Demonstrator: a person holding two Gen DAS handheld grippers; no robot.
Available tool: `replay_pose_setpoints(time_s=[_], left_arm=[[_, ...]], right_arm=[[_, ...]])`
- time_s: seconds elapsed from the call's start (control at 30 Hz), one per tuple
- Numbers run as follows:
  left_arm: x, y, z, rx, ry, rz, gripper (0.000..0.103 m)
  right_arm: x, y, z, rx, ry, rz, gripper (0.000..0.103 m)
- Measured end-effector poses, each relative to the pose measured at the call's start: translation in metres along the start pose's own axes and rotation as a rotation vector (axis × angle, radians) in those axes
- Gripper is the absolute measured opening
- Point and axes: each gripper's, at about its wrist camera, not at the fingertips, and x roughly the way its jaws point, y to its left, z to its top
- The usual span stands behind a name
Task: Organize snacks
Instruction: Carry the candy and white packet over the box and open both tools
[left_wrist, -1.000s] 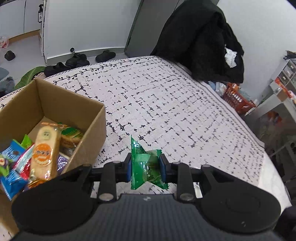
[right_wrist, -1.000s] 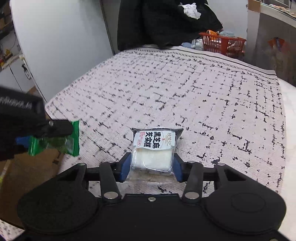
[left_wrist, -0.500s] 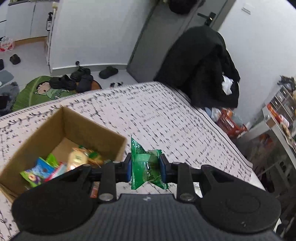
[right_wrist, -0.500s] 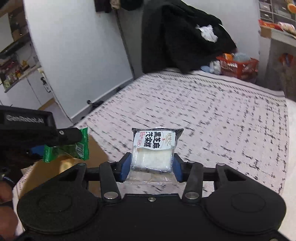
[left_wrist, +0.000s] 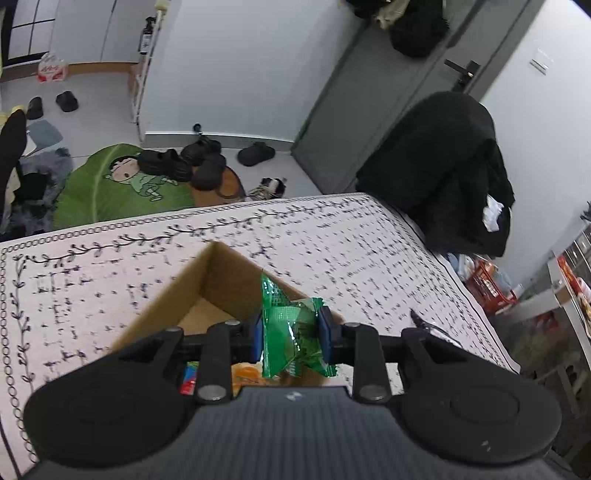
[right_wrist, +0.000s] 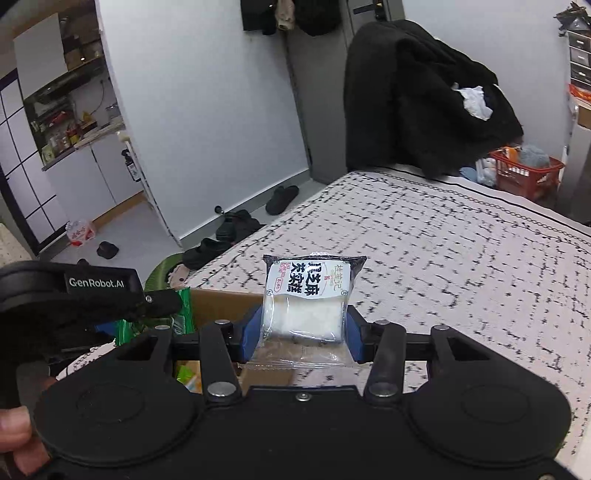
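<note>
The green snack packet (left_wrist: 291, 334) sits pinched between the blue pads of the left hand-held gripper (left_wrist: 291, 338), held above the open cardboard box (left_wrist: 207, 280) so that letting go should drop it among the snacks inside. The white cake packet (right_wrist: 308, 302) is clamped upright in the right hand-held gripper (right_wrist: 303, 334), near the box's 3 o'clock rim, seemingly next. The box rests on the patterned bed (left_wrist: 351, 243).

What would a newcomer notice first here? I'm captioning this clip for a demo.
Probably the bright green snack packet pinched in the left gripper, hanging over the open cardboard box. Next, the white cake packet with bold black lettering clamped in the right gripper, above the patterned cloth beside the box.
</note>
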Motion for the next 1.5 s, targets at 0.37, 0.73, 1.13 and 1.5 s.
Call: replay_pose_setpoints(time_s=[0.37, 0.73, 1.13, 1.5], left_arm=[[0.009, 0.047, 0.012, -0.077, 0.025, -0.021, 0.036], [-0.005, 0.08, 0.022, -0.105, 0.027, 0.036, 0.05], [-0.03, 0.084, 0.028, -0.052, 0.061, 0.055, 0.082], [-0.066, 0.047, 0.014, 0.106, 0.11, -0.029, 0.098]], right_arm=[[0.017, 0.042, 0.002, -0.048, 0.021, 0.029, 0.046], [0.038, 0.078, 0.007, -0.051, 0.038, 0.127, 0.052], [0.001, 0.06, 0.006, 0.009, 0.046, 0.062, 0.079], [-0.052, 0.034, 0.003, 0.074, 0.034, 0.027, 0.082]])
